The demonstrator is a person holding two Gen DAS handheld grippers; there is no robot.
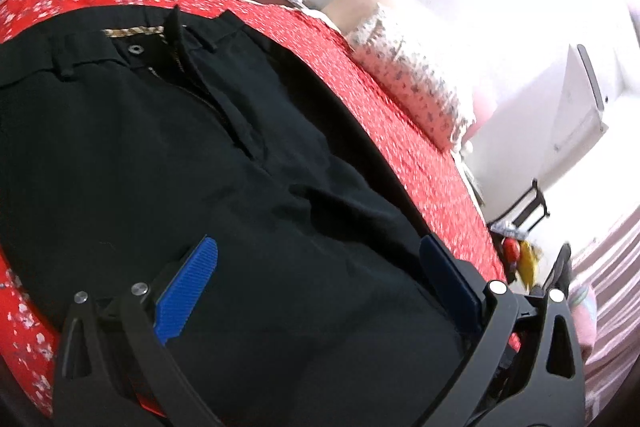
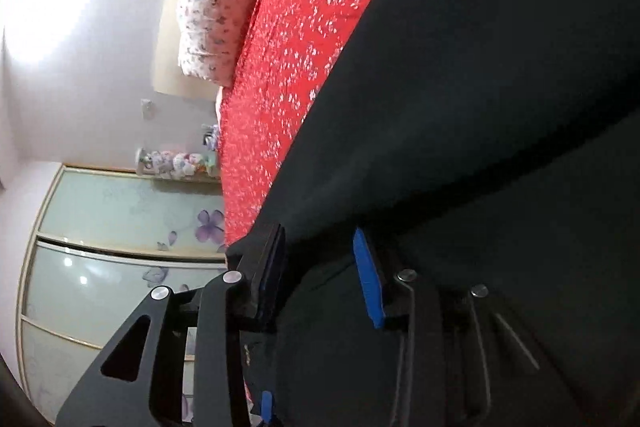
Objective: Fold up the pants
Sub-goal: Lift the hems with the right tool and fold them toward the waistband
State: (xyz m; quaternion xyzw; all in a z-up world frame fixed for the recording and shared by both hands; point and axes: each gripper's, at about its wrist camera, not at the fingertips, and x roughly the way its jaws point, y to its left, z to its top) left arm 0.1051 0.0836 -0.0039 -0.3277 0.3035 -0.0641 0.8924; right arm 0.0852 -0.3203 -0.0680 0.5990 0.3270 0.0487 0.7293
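Black pants [image 1: 200, 155] lie on a red flowered bedspread [image 1: 400, 115], waistband and open fly at the far side. My left gripper [image 1: 316, 259] is open just above the pants' near part, blue pads [image 1: 188, 291] spread wide, nothing between them. In the right wrist view the pants [image 2: 480, 107] fill the right side. My right gripper [image 2: 320, 267] is open, jaws a moderate gap apart, with dark pant fabric lying in the gap by the pants' edge; I cannot tell whether the pads [image 2: 370, 283] touch it.
A flowered pillow [image 1: 416, 79] lies at the head of the bed, also in the right wrist view [image 2: 220, 7]. A wardrobe with purple flower doors [image 2: 120, 227] stands beyond the bed. Clutter [image 1: 520, 255] sits on the floor by the bedside.
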